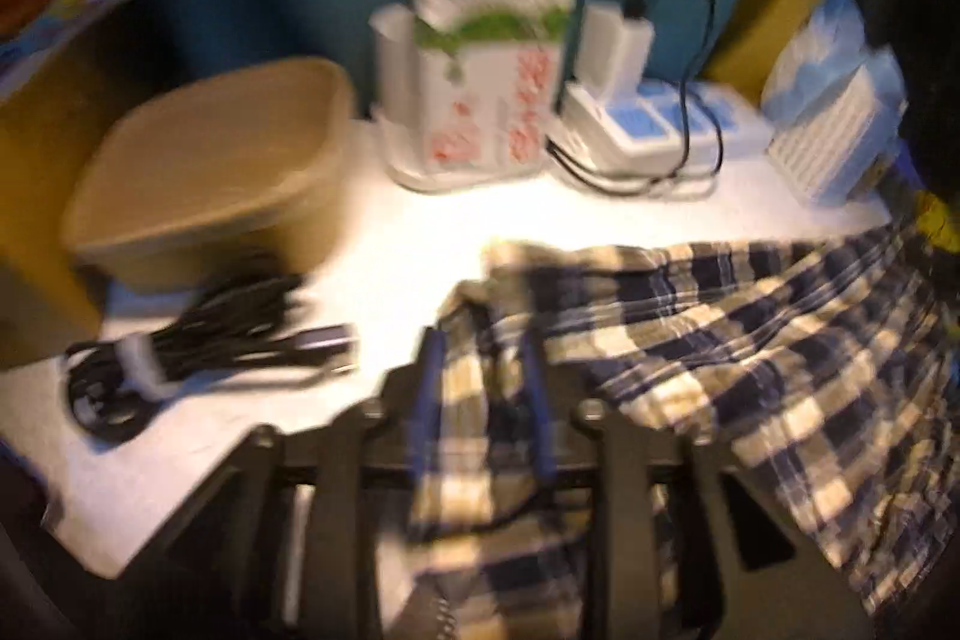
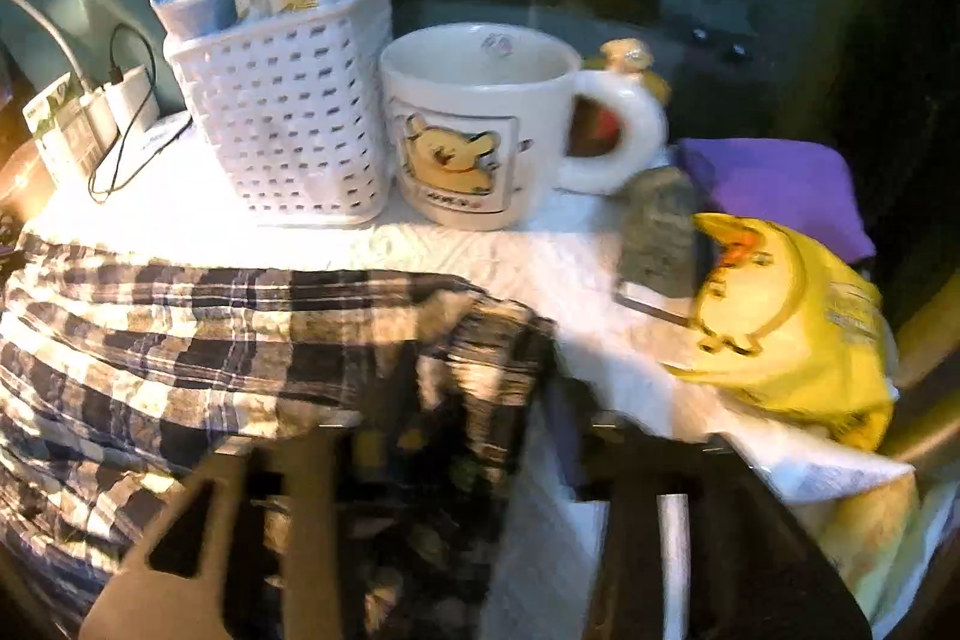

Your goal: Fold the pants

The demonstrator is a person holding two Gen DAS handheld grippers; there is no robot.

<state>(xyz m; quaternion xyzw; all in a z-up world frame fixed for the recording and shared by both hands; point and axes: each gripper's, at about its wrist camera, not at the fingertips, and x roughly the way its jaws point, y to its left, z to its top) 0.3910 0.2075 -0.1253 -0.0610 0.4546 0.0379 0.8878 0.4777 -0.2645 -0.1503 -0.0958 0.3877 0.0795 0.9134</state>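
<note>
The plaid pants lie bunched across the lower right of the left wrist view and the lower left of the right wrist view, on the white desk. The left gripper has its 2 fingers pinching one end of the cloth, probably so that edge can be carried over for a fold. The right gripper sits at the other end with cloth between its fingers; blur hides whether they grip it. Clutter is pushed to the back: mug, basket, brown container, cable bundle, yellow bag. No writing is legible.
</note>
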